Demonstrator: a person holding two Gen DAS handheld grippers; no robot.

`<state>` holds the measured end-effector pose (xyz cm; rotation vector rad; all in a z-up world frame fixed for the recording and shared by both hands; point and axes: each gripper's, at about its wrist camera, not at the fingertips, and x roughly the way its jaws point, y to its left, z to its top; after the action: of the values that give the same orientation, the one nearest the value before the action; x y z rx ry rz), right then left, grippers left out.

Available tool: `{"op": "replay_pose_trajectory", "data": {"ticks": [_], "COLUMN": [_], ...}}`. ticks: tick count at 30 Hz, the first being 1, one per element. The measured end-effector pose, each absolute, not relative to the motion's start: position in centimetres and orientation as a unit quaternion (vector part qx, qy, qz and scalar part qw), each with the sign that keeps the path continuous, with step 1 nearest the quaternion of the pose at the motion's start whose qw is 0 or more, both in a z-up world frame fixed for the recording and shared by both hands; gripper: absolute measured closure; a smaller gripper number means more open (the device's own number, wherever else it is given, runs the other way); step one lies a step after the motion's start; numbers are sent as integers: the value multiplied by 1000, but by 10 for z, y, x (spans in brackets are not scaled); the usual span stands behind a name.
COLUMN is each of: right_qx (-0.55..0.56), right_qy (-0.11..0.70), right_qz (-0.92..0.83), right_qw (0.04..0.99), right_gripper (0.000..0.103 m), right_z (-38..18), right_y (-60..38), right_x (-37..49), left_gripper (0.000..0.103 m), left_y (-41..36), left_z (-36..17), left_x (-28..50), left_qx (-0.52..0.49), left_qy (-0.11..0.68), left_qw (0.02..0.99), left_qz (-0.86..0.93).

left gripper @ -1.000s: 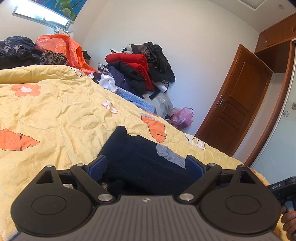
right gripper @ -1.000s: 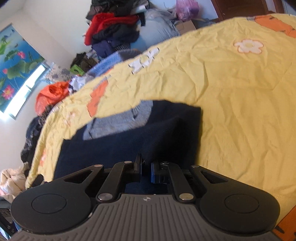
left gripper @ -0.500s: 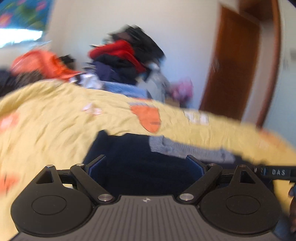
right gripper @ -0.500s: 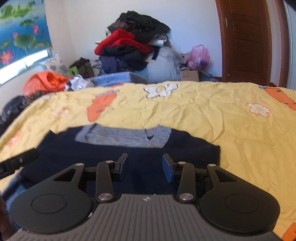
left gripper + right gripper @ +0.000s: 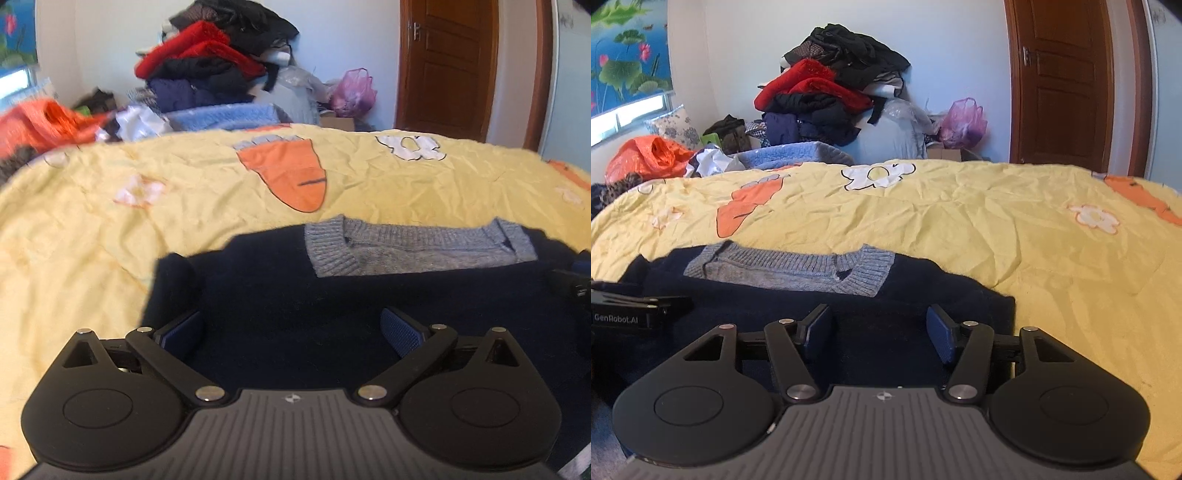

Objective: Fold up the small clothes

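Two grippers hover low over the navy sweater (image 5: 332, 295), which lies folded flat on the yellow bedspread (image 5: 110, 229), grey knit collar (image 5: 413, 251) on its far edge. Left gripper (image 5: 291, 332) has its jaws spreading wide, blue pads clear of the cloth, nothing clasped; a folded corner of the sweater bulges just beside its left finger. Right gripper (image 5: 875, 330) is letting go too, jaws opening, the fabric lying loose beneath and between them, no pinch on it. In the right wrist view the other tool's black finger pokes in from the left edge over the sweater. Beyond the bed, a tall heap of clothes (image 5: 827, 92) leans on the wall, an orange plastic bag (image 5: 646, 157) at the left, a pink bag (image 5: 964, 122) beside the brown door (image 5: 1067, 81).
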<state>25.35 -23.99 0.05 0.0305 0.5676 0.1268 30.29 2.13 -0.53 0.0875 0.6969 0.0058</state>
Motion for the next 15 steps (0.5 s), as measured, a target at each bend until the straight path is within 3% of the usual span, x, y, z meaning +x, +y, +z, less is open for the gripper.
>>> {"op": "replay_pose_trajectory", "data": {"ticks": [3, 5, 10, 15], "right_qx": [61, 76, 5, -15], "right_qy": [257, 261, 301, 308], "right_qz": [67, 104, 76, 69], "right_qw": [962, 957, 951, 949], "right_gripper": [33, 22, 22, 15], "right_z": [16, 18, -7, -9], "right_y": [-244, -242, -219, -211], "right_x": [213, 193, 183, 185], "left_gripper": [0, 0, 0, 0], "left_y": [23, 21, -4, 3], "left_z": [10, 12, -9, -10], "left_x": [262, 231, 200, 209], "left_qx": [10, 2, 91, 64], "left_qy": [325, 311, 323, 328], "left_qw": [945, 948, 938, 939], "left_qz": [-22, -68, -86, -86]}}
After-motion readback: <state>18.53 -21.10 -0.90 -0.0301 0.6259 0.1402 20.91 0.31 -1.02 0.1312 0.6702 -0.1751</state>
